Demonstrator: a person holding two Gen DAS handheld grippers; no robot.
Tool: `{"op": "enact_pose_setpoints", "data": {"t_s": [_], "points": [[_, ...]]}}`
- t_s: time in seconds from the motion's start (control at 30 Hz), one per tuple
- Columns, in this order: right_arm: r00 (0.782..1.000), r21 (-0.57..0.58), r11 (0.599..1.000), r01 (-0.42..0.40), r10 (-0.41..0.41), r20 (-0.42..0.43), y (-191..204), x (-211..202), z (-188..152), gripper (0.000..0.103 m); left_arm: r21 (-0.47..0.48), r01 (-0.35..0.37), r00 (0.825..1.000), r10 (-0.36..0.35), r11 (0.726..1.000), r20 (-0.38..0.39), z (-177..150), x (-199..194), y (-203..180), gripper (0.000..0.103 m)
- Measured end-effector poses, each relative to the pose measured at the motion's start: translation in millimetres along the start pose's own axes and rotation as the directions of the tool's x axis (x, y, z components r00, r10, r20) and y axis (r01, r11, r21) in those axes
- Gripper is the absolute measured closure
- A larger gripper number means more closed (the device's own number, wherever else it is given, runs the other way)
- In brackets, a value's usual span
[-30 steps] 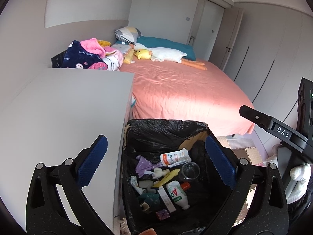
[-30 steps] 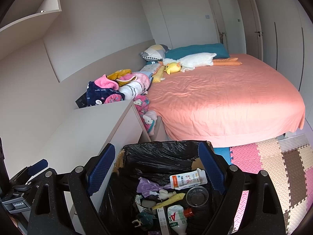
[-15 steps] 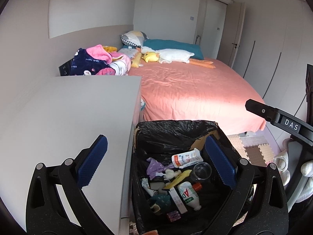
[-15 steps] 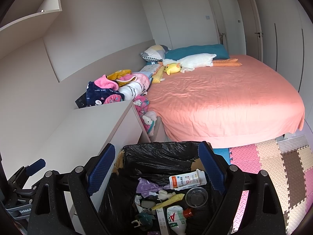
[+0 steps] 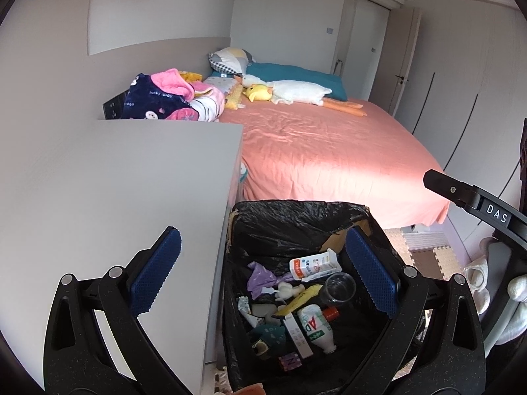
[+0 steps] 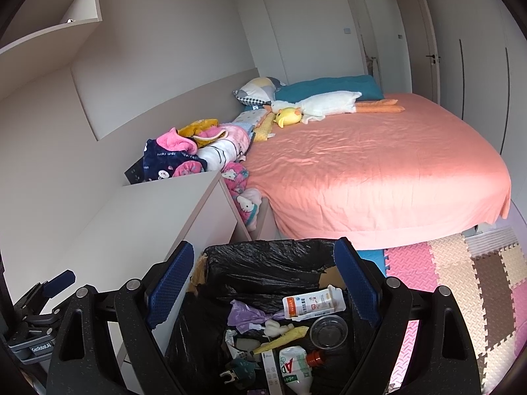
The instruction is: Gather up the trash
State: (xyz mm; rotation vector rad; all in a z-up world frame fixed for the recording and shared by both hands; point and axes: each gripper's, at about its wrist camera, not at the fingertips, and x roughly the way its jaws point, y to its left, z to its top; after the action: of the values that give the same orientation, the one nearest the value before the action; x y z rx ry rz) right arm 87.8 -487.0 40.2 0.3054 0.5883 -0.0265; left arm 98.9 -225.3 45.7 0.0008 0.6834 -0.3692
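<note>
A bin lined with a black bag (image 5: 296, 212) stands beside a white cabinet, under both grippers. Inside it lie a white carton (image 5: 314, 265), a clear plastic cup (image 5: 340, 288), a white bottle with a red cap (image 5: 316, 327), a purple wrapper (image 5: 260, 275) and other scraps. My left gripper (image 5: 263, 270) hangs open over the bin's left side with nothing between its blue pads. My right gripper (image 6: 263, 283) is open too and empty above the bin (image 6: 263, 253), carton (image 6: 313, 302) and cup (image 6: 328, 330). The left gripper's tip (image 6: 59, 279) shows at the lower left of the right wrist view.
The white cabinet top (image 5: 115, 197) runs along the bin's left. Behind lies a bed with a pink sheet (image 5: 329, 158), plush toys and a heap of clothes (image 5: 171, 98). Foam floor mats (image 6: 461, 279) lie to the right. A wall shelf (image 6: 66, 16) hangs upper left.
The left wrist view has swung slightly, so the bin and bed sit a little further right and lower in it. The right view is unchanged. Both grippers stay open.
</note>
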Motion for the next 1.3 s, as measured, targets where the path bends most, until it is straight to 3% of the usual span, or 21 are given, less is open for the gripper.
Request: {"op": "enact_pose_setpoints", "data": {"t_s": [0.97, 1.17, 1.3], "points": [[1.0, -0.015, 1.0, 0.001, -0.001, -0.002, 13, -3, -5, 0.016, 0.009, 0.044, 0.999, -0.044, 0.999, -0.026, -11, -5, 4, 0.006], [1.0, -0.02, 1.0, -0.001, 0.001, -0.003, 15, -3, -5, 0.016, 0.006, 0.009, 0.999, -0.01, 1.0, 0.047, -13, -16, 1, 0.006], [1.0, -0.022, 1.0, 0.001, -0.001, 0.003, 16, -6, -4, 0.016, 0.068, -0.006, 0.998, 0.002, 0.998, 0.055, -11, -18, -9, 0.006]]}}
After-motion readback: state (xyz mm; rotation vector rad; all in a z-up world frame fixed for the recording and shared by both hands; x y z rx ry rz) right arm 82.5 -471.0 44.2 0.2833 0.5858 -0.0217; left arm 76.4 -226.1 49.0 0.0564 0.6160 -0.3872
